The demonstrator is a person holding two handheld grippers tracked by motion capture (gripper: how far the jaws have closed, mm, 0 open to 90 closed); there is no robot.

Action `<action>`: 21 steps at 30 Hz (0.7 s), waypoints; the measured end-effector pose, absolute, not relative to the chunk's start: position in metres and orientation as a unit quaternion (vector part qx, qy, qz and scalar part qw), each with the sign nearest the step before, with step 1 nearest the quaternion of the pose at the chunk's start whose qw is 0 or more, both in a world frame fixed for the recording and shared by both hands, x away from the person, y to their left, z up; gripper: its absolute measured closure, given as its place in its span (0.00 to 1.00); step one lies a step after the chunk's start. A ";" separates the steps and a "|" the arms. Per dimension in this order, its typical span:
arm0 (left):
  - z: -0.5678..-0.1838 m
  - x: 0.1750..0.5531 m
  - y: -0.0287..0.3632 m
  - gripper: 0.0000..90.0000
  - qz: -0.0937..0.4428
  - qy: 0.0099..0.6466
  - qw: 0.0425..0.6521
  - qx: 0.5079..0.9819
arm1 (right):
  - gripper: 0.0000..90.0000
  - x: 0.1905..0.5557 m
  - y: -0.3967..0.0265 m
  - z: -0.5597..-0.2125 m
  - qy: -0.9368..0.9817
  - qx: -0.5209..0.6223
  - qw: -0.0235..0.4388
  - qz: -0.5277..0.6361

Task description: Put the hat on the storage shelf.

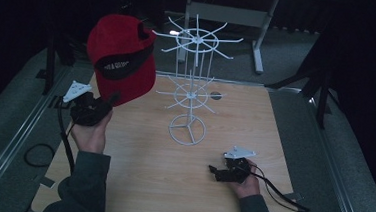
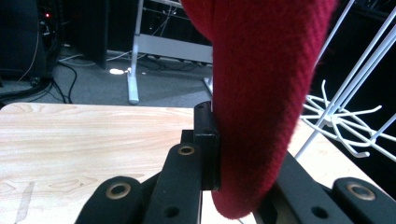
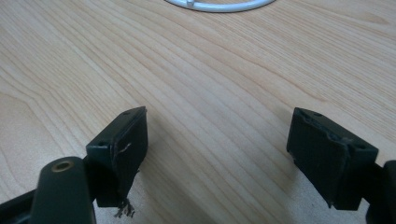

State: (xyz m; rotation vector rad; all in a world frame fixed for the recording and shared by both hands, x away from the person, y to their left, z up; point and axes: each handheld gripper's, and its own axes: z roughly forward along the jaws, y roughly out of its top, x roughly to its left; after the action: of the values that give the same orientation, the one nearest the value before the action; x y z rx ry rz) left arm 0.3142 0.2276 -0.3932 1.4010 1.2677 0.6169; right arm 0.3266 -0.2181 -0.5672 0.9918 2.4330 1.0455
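Note:
A red cap (image 1: pixel 122 56) with a black band and white lettering hangs in the air above the table's left rear, left of a white wire display rack (image 1: pixel 192 81). My left gripper (image 1: pixel 108 101) is below the cap and is shut on its lower edge. In the left gripper view the red fabric (image 2: pixel 261 93) is pinched between the jaws of that gripper (image 2: pixel 243 149), with the rack's hooks (image 2: pixel 345 116) off to the right. My right gripper (image 1: pixel 215 171) lies low over the wooden table (image 1: pixel 150 183) at the front right. Its jaws (image 3: pixel 224 149) stand wide apart with only bare wood between them.
The rack's ring base (image 3: pixel 219 5) lies just ahead of the right gripper. A metal table frame (image 1: pixel 260 41) stands beyond the far edge. A black cable loop (image 1: pixel 37 153) lies on the grey floor at left. Dark surroundings border the table.

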 end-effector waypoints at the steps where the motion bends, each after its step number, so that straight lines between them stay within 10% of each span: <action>1: -0.392 0.314 0.228 0.96 0.260 0.534 0.546 0.591 | 0.22 0.327 -0.218 -0.567 0.850 0.346 0.156 0.365; 21: -0.380 0.311 0.234 0.96 0.268 0.531 0.556 0.580 | 0.23 0.327 -0.218 -0.567 0.850 0.346 0.156 0.365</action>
State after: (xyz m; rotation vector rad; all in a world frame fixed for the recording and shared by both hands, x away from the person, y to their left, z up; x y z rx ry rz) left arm 0.3112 0.2344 -0.3800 1.3691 1.2539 0.6336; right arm 0.3266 -0.2181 -0.5672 0.9911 2.4329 1.0455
